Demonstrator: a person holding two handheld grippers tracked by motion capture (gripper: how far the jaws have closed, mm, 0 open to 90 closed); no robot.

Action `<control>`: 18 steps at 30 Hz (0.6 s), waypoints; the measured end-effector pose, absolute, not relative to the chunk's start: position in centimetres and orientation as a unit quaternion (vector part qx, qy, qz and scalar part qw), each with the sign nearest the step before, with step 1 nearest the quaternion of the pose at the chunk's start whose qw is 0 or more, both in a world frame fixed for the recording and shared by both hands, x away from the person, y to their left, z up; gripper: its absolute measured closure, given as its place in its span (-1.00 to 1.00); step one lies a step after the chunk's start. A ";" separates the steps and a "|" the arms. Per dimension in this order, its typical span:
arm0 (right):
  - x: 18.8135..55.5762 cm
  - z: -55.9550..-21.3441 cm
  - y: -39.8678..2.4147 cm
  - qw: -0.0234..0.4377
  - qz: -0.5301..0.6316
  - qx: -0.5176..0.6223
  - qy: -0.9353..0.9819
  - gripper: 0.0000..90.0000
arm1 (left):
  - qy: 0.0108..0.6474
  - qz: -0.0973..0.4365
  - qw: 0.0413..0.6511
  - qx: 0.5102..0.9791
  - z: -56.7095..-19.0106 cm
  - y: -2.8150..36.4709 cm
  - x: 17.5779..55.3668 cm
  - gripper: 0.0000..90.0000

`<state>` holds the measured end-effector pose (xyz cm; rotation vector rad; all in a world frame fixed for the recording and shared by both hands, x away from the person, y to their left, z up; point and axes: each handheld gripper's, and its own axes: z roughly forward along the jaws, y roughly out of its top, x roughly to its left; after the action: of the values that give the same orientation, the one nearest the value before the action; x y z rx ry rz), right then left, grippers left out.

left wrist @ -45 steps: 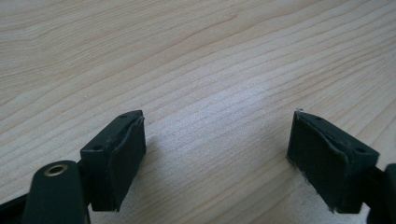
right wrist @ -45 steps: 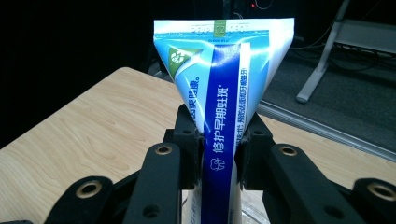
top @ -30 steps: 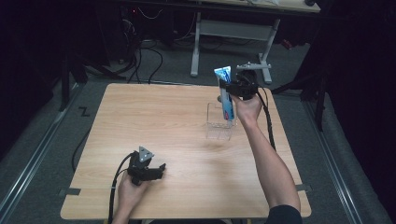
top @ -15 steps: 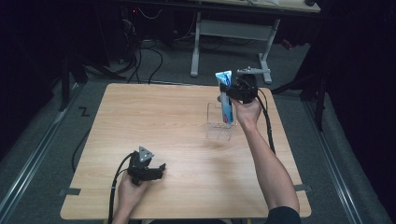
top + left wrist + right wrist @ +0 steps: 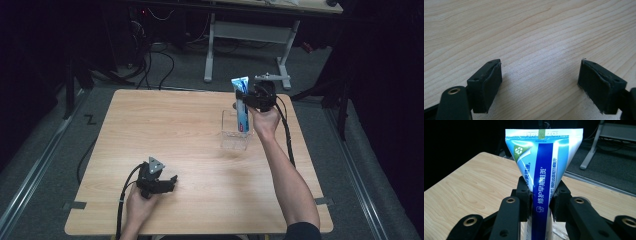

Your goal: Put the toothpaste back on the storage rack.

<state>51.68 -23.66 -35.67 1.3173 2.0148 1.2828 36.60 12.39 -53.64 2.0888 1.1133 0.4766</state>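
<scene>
My right gripper (image 5: 245, 98) (image 5: 540, 195) is shut on a blue and white toothpaste tube (image 5: 241, 102) (image 5: 543, 170), which stands upright with its flat crimped end up. The tube's lower end reaches into a clear plastic box (image 5: 235, 131) on the right half of the wooden table (image 5: 165, 125). My left gripper (image 5: 169, 183) (image 5: 539, 80) rests low over the table near its front left, jaws wide apart with only bare wood between the pads (image 5: 491, 80).
Black cables trail from both grippers. A white desk frame (image 5: 247, 37) and cables stand on the dark floor behind the table. The table's far edge lies just behind the right gripper.
The right gripper with the tube has shifted slightly; the tube still stands upright over the clear box. The left gripper has stayed where it was.
</scene>
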 end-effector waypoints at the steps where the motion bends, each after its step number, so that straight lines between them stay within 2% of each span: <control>1: 51.7 -35.7 -23.7 0.205 0.460 0.473 0.723 0.60 | 0.431 0.185 0.356 0.808 -53.6 12.4 36.6 -0.57; 18: 51.5 -36.7 -23.9 0.209 0.446 0.478 0.727 0.60 | 0.432 0.184 0.356 0.808 -53.6 12.4 36.6 -0.57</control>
<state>51.55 -23.87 -36.71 1.3290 2.0230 1.2413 36.58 12.37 -53.65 2.0860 1.1164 0.4748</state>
